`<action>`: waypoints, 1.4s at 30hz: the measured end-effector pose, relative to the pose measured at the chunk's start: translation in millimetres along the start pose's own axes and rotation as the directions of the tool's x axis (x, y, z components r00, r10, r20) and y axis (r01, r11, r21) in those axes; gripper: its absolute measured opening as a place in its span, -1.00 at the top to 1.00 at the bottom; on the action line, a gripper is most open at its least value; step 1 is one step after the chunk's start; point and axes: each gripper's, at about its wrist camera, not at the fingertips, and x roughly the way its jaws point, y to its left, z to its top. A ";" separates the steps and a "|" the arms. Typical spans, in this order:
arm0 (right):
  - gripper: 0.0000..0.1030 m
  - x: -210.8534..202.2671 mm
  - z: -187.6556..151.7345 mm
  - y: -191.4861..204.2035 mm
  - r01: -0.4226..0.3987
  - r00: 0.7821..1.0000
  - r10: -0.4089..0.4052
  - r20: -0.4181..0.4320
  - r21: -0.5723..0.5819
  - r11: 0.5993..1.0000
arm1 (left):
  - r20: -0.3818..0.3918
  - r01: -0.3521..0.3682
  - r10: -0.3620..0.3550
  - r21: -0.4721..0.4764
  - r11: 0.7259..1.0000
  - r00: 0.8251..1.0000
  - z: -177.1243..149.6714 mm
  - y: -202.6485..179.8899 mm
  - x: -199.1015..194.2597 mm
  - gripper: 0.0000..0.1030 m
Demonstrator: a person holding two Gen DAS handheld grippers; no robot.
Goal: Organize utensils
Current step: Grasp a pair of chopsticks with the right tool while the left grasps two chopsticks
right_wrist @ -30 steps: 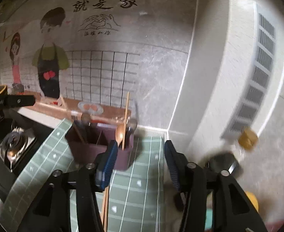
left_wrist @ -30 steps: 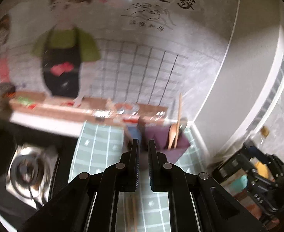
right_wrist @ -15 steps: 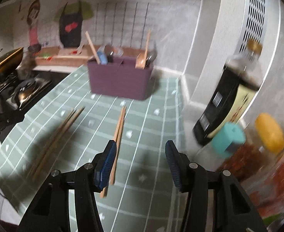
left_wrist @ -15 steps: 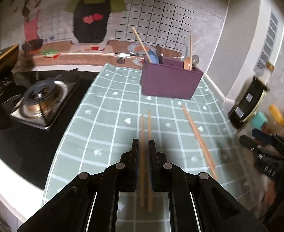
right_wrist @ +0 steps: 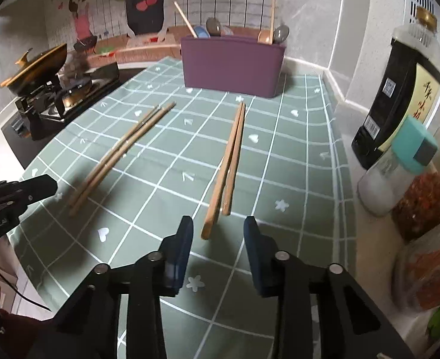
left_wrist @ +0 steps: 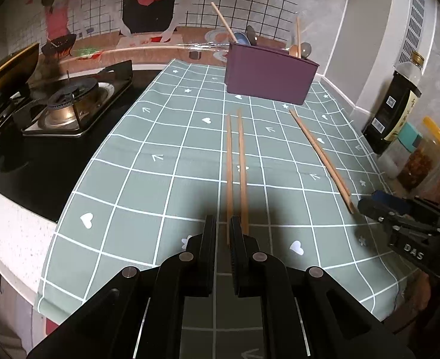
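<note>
Green checked cloth covers the counter; left of it sits a gas burner, and a purple utensil holder stands at its far edge. Left gripper, fingers nearly together and empty, hovers at the near ends of one chopstick pair in front of the holder. Right gripper, fingers apart, hovers at the near ends of the second chopstick pair, also in front of the holder; sauce bottle stands right of the cloth.

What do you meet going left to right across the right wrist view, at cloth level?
Left gripper → left pair of chopsticks → right pair of chopsticks → white shaker with teal cap → chili jar.
</note>
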 end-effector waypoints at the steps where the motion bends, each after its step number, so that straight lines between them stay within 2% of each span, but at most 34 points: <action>1: 0.47 3.6 -0.7 -0.3 -0.005 1.000 0.005 -0.011 0.013 1.000 | 0.008 -0.001 0.001 0.005 1.000 1.000 -0.8 -1.1 -1.3 0.81; 5: 0.49 12.6 -2.5 -3.7 -0.042 0.998 0.045 -0.039 0.065 0.997 | 0.034 0.011 -0.012 0.024 1.000 0.999 -3.6 -4.3 -7.5 0.81; 11: 0.50 23.6 0.0 -0.4 -0.004 0.998 0.008 -0.066 0.057 0.998 | 0.048 0.019 -0.020 0.035 0.999 0.999 -6.0 -6.9 -9.9 0.81; 13: 0.66 26.6 0.7 0.5 0.001 0.997 0.002 -0.072 0.047 0.999 | 0.041 0.022 -0.024 0.037 0.999 0.999 -7.9 -7.7 -9.2 0.81; 14: 0.81 26.8 0.8 2.3 0.009 0.998 -0.006 -0.068 0.035 0.999 | 0.033 0.021 -0.022 0.039 0.999 0.999 -9.0 -8.7 -8.7 0.81; 15: 0.85 27.1 1.0 3.1 0.010 0.998 -0.008 -0.068 0.027 1.000 | 0.028 0.022 -0.023 0.041 0.999 0.999 -9.8 -9.4 -8.2 0.81; 20: 0.88 15.2 2.0 -1.7 0.031 0.999 -0.029 -0.028 0.042 0.999 | 0.009 0.055 -0.055 0.040 0.998 0.998 -14.0 -11.8 -7.8 0.78; 25: 0.88 -0.1 3.9 -12.0 0.030 1.000 -0.031 0.001 0.071 0.997 | -0.002 0.096 -0.096 0.043 0.994 0.995 -15.9 -16.7 -5.1 0.55; 31: 0.88 -10.1 3.7 -12.7 0.018 1.000 -0.019 0.017 0.085 0.996 | -0.021 0.083 -0.082 0.040 0.996 0.996 -14.5 -18.3 6.5 0.55; 36: 0.88 -11.7 1.5 -10.6 0.009 1.000 -0.011 0.018 0.085 0.996 | -0.079 0.063 -0.062 0.015 0.998 0.995 -16.9 -14.7 19.5 0.55; 42: 0.88 -9.9 -0.7 -10.3 0.006 1.000 -0.007 0.007 0.093 0.996 | -0.085 0.070 -0.068 0.023 0.997 0.994 -16.6 -17.9 23.5 0.56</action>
